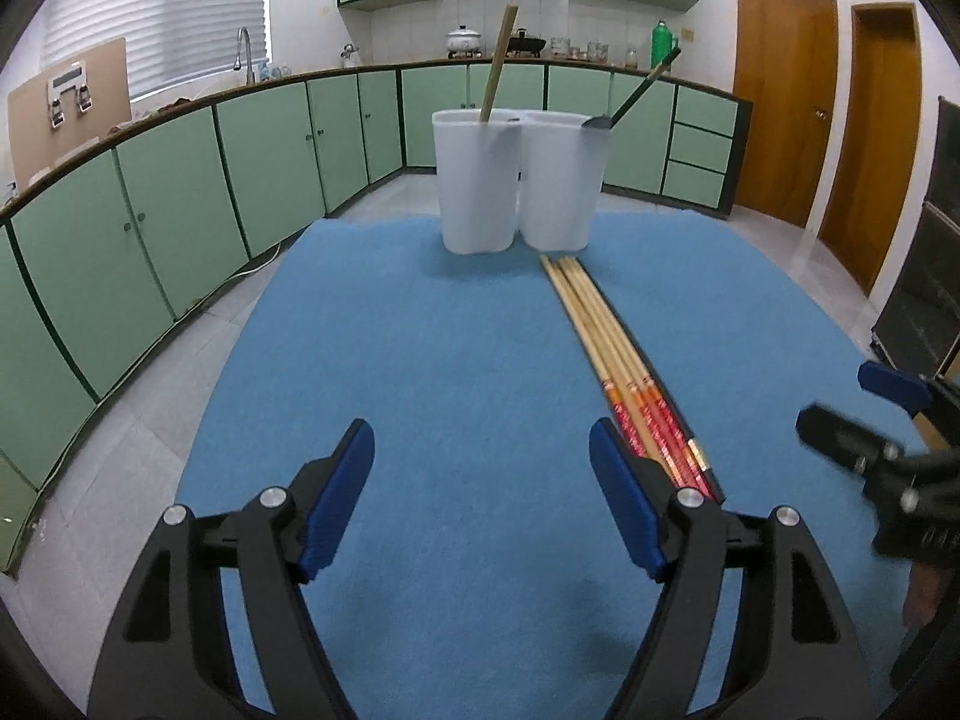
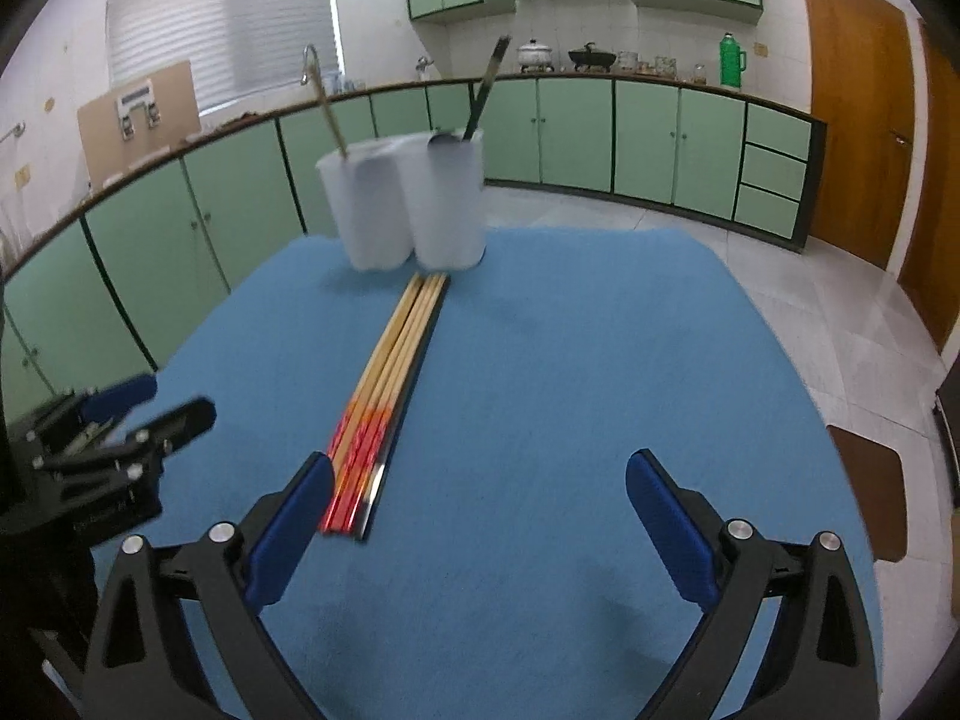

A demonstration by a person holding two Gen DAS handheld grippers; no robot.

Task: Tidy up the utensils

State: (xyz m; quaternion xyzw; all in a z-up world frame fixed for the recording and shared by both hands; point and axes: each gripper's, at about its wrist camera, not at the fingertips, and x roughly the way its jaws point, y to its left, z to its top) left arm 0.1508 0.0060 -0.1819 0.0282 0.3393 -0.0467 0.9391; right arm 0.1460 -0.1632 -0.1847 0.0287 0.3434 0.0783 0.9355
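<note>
A bundle of bamboo chopsticks with red ends (image 1: 624,360) (image 2: 384,384) lies on the blue mat, with a black chopstick (image 1: 696,441) (image 2: 396,438) along its side. Two white plastic cups (image 1: 477,180) (image 2: 444,204) stand side by side at the far edge. The left cup holds one bamboo chopstick (image 1: 498,66) (image 2: 330,114). The right cup holds a dark-handled spoon (image 1: 642,87) (image 2: 480,105). My left gripper (image 1: 480,498) is open and empty, left of the bundle's red ends. My right gripper (image 2: 480,528) is open and empty, right of the bundle.
The blue mat (image 1: 450,372) (image 2: 570,372) covers the table. Green kitchen cabinets (image 1: 180,204) curve around the back. Wooden doors (image 1: 786,90) stand at the right. A brown stool (image 2: 870,486) sits past the table's right edge. Each gripper shows in the other's view (image 1: 870,432) (image 2: 120,432).
</note>
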